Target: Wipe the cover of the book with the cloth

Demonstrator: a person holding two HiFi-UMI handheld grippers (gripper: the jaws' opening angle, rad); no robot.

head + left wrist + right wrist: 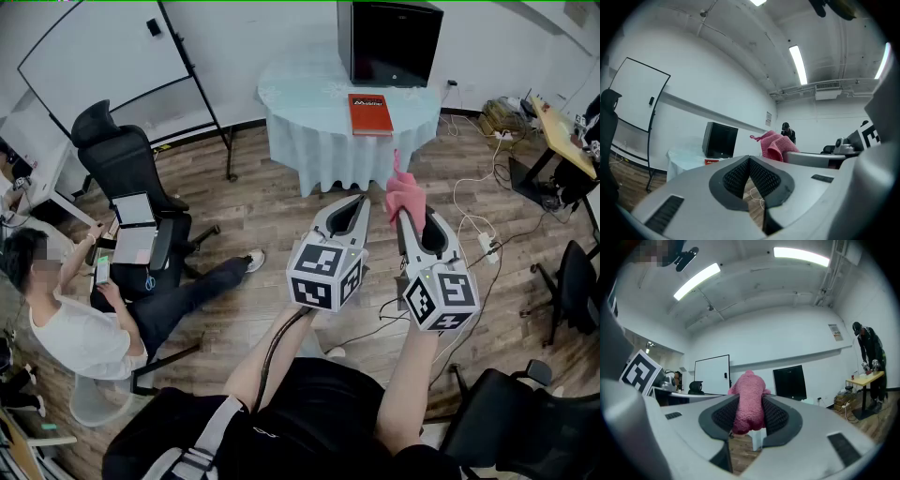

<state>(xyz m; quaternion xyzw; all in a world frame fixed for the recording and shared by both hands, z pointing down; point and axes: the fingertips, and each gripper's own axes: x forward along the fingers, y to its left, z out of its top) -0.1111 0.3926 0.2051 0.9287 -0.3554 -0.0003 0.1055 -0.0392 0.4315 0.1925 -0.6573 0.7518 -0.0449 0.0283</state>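
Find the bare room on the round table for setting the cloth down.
Freest: the table's left side, between its rim and the red book and black box. A narrower strip lies right of the book. Crowded: the middle, box behind book.

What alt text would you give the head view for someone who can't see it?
Seen from above, the right claw grips a pink cloth while the left claw is shut and empty, both held out over a wooden floor. Ahead, a red book lies on a round table in front of a black box.
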